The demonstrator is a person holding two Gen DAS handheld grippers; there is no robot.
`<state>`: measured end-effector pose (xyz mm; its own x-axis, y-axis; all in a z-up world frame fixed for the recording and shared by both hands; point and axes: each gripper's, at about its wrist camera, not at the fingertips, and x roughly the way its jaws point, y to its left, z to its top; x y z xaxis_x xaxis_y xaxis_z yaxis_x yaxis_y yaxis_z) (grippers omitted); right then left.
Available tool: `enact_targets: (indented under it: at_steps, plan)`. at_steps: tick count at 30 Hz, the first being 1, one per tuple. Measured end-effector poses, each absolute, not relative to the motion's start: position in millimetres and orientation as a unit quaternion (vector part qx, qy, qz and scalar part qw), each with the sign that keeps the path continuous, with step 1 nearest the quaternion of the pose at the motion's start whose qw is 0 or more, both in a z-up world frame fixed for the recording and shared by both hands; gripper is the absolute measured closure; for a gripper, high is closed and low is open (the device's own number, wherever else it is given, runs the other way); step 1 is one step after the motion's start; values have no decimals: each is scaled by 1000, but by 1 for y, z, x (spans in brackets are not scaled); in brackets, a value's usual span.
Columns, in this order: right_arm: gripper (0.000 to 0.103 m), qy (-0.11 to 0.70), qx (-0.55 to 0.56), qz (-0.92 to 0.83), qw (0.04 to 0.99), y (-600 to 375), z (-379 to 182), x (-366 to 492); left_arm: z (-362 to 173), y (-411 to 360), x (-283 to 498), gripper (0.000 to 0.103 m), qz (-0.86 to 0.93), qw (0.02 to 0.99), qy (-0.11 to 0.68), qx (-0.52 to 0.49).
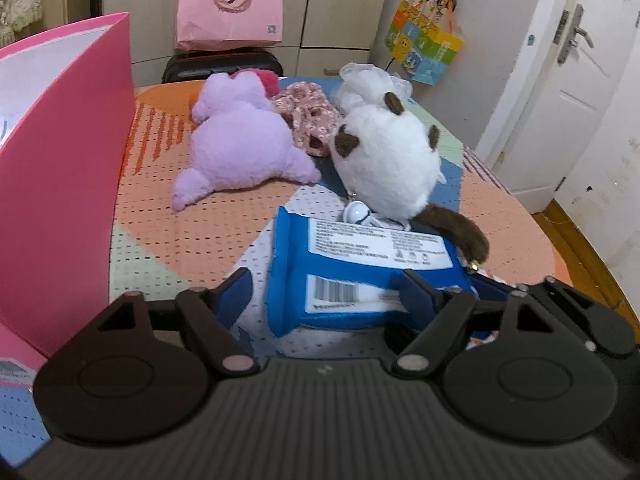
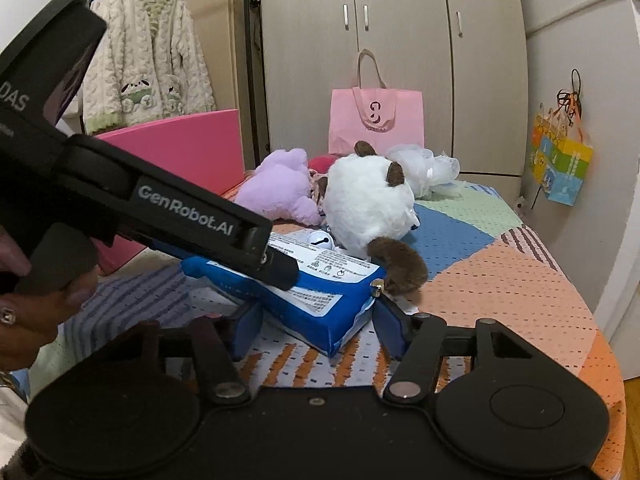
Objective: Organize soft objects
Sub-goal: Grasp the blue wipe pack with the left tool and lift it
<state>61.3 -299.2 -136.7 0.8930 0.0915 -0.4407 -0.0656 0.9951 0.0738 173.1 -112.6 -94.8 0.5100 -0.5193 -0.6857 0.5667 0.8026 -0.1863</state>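
Both grippers, left (image 1: 326, 294) and right (image 2: 316, 326), straddle one soft blue rectangular pack (image 1: 360, 276); whether their pads press it is unclear. Two fluffy plush toys: lilac (image 1: 240, 148), white (image 1: 384, 160).

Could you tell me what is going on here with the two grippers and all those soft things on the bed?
A person is holding a gripper in each hand, and both the left gripper and the right gripper straddle the same blue soft pack on the bed. The white plush touches it; the purple plush lies behind. A pink box stands at the left.
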Motion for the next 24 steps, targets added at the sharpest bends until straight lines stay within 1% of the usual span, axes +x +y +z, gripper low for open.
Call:
enact_targets:
  at_steps: [1,8,12,16,24]
  plan:
    - [40,225,26,40,973,-298,-137,61,-94,-113,170,35,-323,865,383,26]
    - [42,224,13,33,974,-291,-133,56,-92,-115,152,38,-328,867,374,28]
    - [43,236,29,42,971,-290,-129,51,-87,-115,135,38,-318,874,365,55]
    - [43,251,38,55,966,-287,-124,45,-80,-113,126,38,-302,874,374,68]
    - [43,267,24,63,961,-273,-113,36,-75,-98,114,38,-293,874,384,55]
